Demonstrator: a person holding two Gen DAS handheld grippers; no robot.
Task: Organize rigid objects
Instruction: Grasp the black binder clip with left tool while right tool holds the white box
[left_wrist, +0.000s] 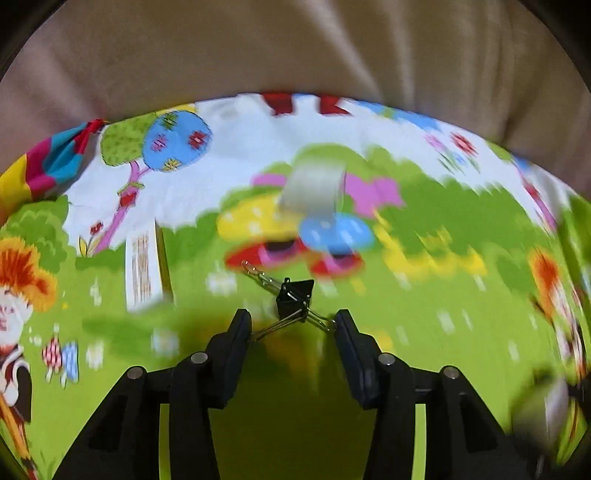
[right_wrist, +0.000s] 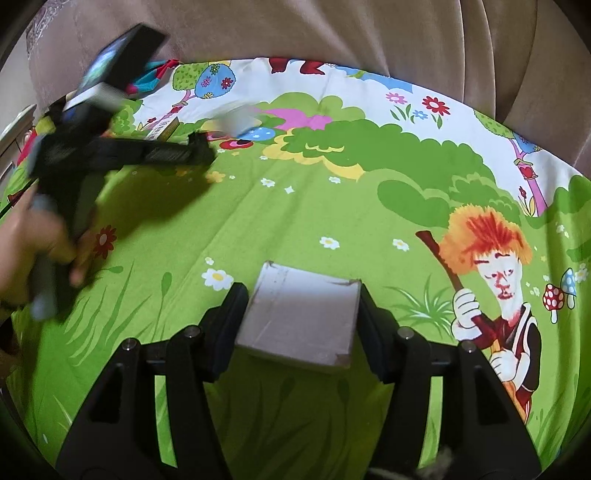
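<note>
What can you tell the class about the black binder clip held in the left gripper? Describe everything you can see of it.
The binder clip is small, with a black folded-metal body and two silvery wire handles. The handles are spread outward, and the left gripper pinches them between its fingers, one handle end at each finger. The body points forward, away from the camera. A paper clip sticks out from its far side. It seems lifted above the blurred cartoon cloth.

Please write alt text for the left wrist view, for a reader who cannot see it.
The left gripper holds a black binder clip by its wire handles, above a bright cartoon-print cloth. The picture is motion-blurred; farther off lie a narrow white box and a blurred pale object, with beige fabric behind.
</note>
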